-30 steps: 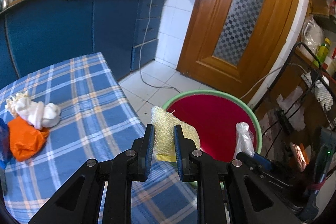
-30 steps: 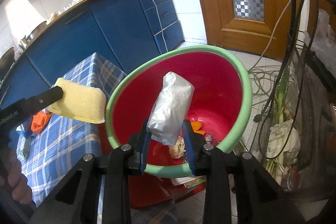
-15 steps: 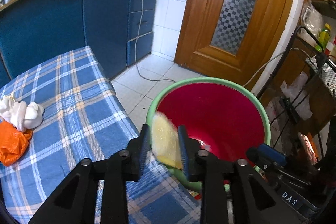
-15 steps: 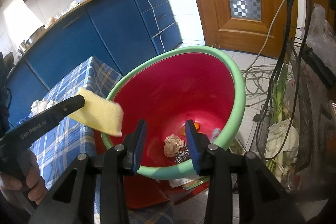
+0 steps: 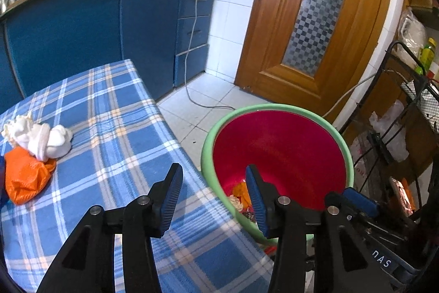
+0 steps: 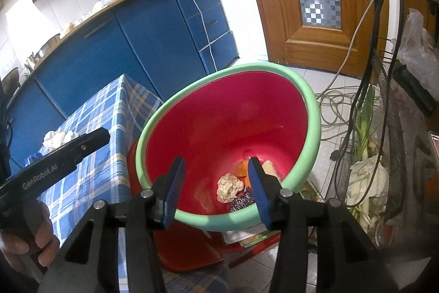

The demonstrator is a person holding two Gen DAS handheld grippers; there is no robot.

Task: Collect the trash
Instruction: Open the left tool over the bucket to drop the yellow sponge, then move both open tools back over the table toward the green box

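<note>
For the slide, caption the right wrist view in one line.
Open right gripper poised over the red bin, crumpled paper and scraps at its bottom.

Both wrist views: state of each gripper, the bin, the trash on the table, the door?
left gripper: open, empty
right gripper: open, empty, over the bin
bin: upright, uncovered, holds a few scraps
white wad: on the table, touching the orange wad
orange wad: crumpled, on the table
door: shut
</note>
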